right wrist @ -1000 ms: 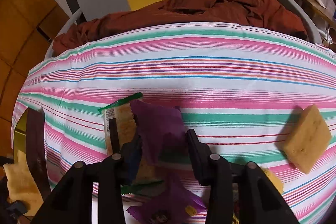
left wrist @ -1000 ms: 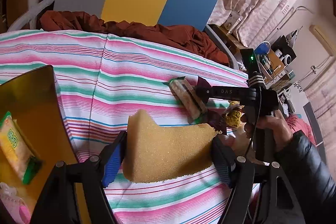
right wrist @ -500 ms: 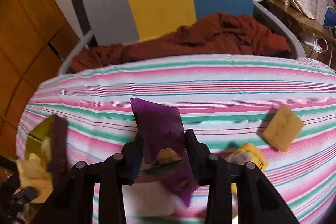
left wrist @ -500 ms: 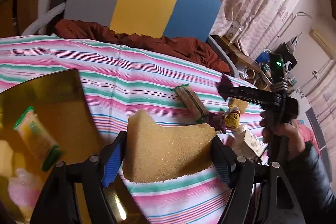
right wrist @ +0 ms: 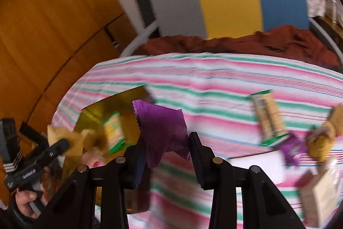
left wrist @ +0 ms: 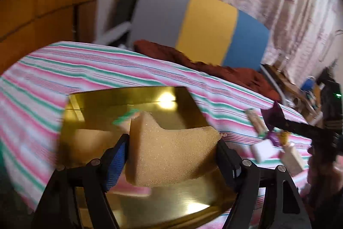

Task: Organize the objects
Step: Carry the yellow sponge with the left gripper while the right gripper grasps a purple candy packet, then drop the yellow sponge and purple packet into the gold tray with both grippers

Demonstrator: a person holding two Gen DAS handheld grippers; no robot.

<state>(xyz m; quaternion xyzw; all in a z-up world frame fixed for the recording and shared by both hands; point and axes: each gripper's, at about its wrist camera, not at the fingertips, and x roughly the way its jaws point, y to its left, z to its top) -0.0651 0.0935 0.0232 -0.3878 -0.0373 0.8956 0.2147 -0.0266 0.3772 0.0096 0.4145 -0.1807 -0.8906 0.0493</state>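
1. Left claw (left wrist: pixel 171 147) is clamped on a tan sponge (left wrist: pixel 169 153), held above the gold tray (left wrist: pixel 178 205); lower it well inside the rim before releasing, clear of the green-edged packet (right wrist: pixel 113 132) lying there.
2. Right claw (right wrist: pixel 165 149) is clamped on a purple wrapper (right wrist: pixel 160 128), the tray ahead and to its left; carry it over the tray before letting go.
3. Other snacks lie on the striped counter (right wrist: pixel 214 78), to the right of the right claw.

Tan sponge (left wrist: pixel 169 153), purple packet (right wrist: pixel 163 130), gold tray (left wrist: pixel 137 98), pink-green-white striped cloth (left wrist: pixel 64 65)
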